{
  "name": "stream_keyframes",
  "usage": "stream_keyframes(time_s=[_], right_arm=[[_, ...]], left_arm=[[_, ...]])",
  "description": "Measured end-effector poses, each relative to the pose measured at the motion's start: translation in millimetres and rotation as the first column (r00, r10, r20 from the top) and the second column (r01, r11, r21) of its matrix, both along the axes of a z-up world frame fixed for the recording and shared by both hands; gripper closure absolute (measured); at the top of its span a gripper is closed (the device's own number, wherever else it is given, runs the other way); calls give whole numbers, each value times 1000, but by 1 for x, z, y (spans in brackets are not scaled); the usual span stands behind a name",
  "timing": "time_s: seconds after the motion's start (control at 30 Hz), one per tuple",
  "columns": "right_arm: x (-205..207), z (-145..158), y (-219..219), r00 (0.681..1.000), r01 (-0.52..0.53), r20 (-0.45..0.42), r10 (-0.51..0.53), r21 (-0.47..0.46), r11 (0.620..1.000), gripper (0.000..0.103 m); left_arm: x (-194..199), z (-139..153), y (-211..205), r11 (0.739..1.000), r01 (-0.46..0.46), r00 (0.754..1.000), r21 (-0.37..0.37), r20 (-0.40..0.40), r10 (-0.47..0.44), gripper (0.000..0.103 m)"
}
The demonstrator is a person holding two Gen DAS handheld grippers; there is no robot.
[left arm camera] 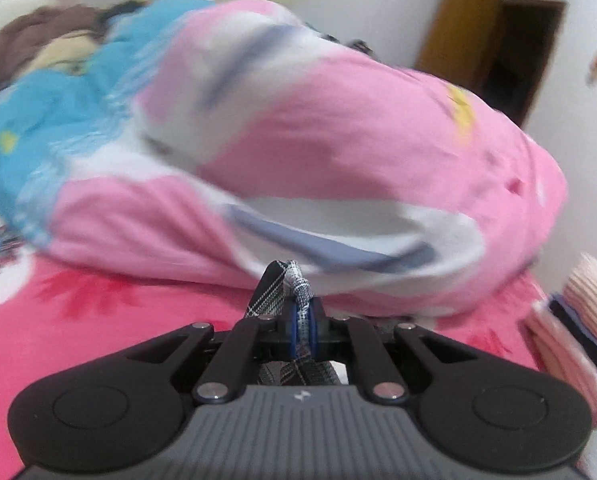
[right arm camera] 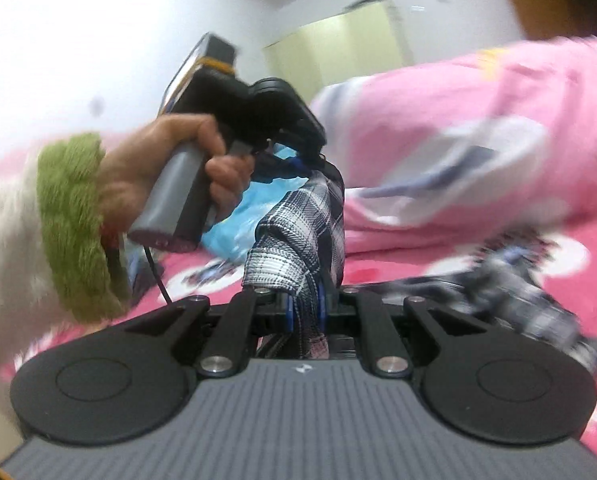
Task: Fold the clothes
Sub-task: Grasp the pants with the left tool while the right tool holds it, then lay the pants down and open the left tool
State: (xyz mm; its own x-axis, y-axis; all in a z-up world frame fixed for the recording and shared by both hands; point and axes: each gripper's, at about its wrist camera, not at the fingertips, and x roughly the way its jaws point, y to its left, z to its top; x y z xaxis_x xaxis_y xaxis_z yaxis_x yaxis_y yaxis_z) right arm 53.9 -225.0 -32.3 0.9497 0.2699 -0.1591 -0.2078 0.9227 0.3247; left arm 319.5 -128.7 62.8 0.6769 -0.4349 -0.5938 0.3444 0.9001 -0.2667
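Nearest, right gripper, fingers clamped on a fold of the plaid garment. Just beyond to the left, left gripper in a hand with a green cuff, pinching the same cloth farther along. In its own view, left gripper closed on plaid garment. Probably two grips to stretch an edge above the bed before folding. Pink quilt bunched at the far side.
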Motion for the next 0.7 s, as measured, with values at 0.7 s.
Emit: stream_keyframes(time_s=[0.7], right_arm=[[0,-96,-145,964,218,-237,-124,426,878,93]], left_arm=[[-31,-43,-63,981,192,979,40,-74,-188,61]])
